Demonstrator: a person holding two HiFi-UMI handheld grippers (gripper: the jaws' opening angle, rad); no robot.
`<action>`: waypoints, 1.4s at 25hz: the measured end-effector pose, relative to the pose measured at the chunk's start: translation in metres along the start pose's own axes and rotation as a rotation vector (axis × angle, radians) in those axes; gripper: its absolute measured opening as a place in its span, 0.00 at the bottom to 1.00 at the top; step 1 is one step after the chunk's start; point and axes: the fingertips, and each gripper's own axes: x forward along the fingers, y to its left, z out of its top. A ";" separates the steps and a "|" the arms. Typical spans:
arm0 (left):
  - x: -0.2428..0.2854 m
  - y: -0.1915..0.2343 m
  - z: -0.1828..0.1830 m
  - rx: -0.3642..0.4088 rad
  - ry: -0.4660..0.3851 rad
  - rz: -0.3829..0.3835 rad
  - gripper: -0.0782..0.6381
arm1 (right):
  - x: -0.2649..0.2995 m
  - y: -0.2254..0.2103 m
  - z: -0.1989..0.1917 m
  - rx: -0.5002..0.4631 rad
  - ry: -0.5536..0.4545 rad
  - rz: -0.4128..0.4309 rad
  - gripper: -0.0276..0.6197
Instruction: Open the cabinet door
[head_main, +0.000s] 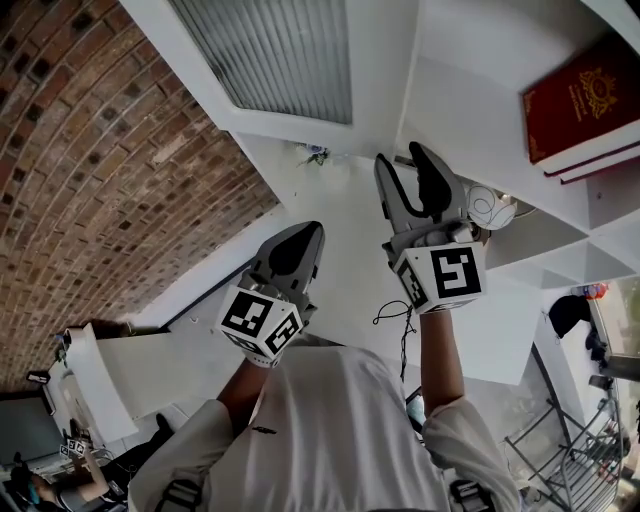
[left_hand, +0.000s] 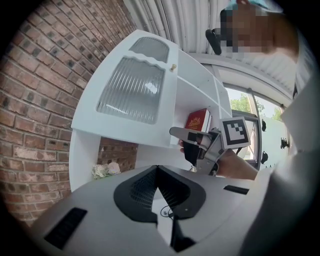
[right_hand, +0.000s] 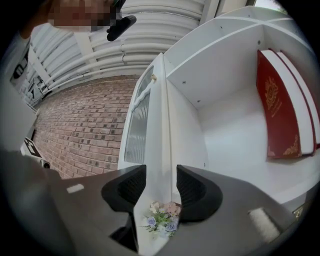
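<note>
The white cabinet door (head_main: 275, 55) with its ribbed glass pane stands swung open, away from the shelves. In the left gripper view a small knob (left_hand: 173, 67) shows on the door (left_hand: 131, 90). My right gripper (head_main: 405, 158) is open and points up at the door's free edge. That edge (right_hand: 161, 145) runs between its spread jaws in the right gripper view, and I cannot tell whether it touches them. My left gripper (head_main: 305, 232) is shut on nothing, lower and to the left. Its jaws (left_hand: 157, 170) meet at the tips.
Two red books (head_main: 580, 105) stand in the open compartment (right_hand: 220, 125). A small bunch of flowers (right_hand: 161, 217) sits on a lower shelf below the door. A brick wall (head_main: 100, 150) rises on the left. A round white ornament (head_main: 490, 208) lies near the right gripper.
</note>
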 end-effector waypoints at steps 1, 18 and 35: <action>0.001 0.001 -0.001 -0.003 0.000 0.002 0.12 | 0.002 -0.001 -0.002 0.002 0.003 -0.002 0.33; -0.007 0.018 -0.001 -0.029 -0.007 0.032 0.12 | 0.024 -0.006 -0.005 -0.013 0.028 -0.049 0.31; -0.045 0.032 -0.002 -0.060 -0.020 0.023 0.12 | 0.024 -0.001 -0.007 0.009 0.081 -0.254 0.27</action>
